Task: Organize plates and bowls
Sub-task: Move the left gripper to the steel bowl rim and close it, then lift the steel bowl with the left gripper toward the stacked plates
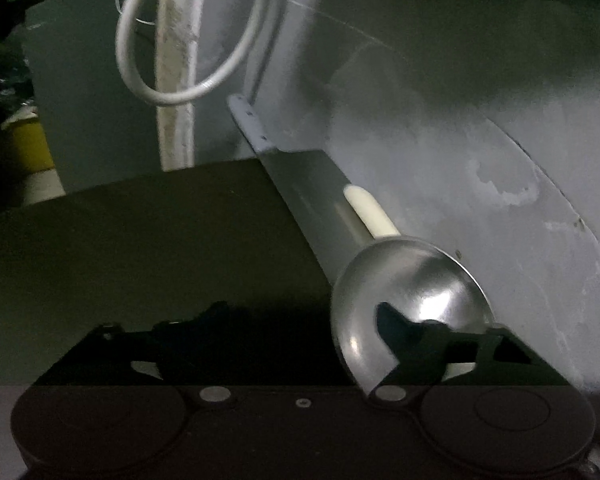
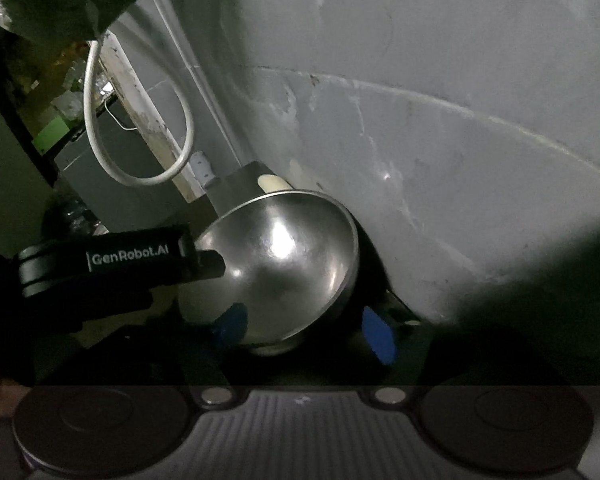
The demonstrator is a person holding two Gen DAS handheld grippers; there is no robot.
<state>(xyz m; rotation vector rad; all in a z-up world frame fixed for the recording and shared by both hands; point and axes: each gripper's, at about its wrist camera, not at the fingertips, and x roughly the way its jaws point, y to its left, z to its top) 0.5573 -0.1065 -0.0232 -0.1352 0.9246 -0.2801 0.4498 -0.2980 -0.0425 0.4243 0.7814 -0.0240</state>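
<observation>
**Steel bowl reached from two sides**

A steel bowl (image 2: 276, 268) is seen tipped against the grey wall (image 2: 440, 160), a cream handle (image 2: 274, 182) just beyond it. The left gripper (image 2: 204, 260) is laid over its left rim; the right gripper (image 2: 304, 330) is spread around its near edge (blue pads apart). Neither grip can be confirmed.

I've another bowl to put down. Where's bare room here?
Free: the dark countertop left of the steel bowl, bordered behind by the white pipe. Crowded: beside the wall, where bowl, cream object, left tool and right tool meet.
</observation>
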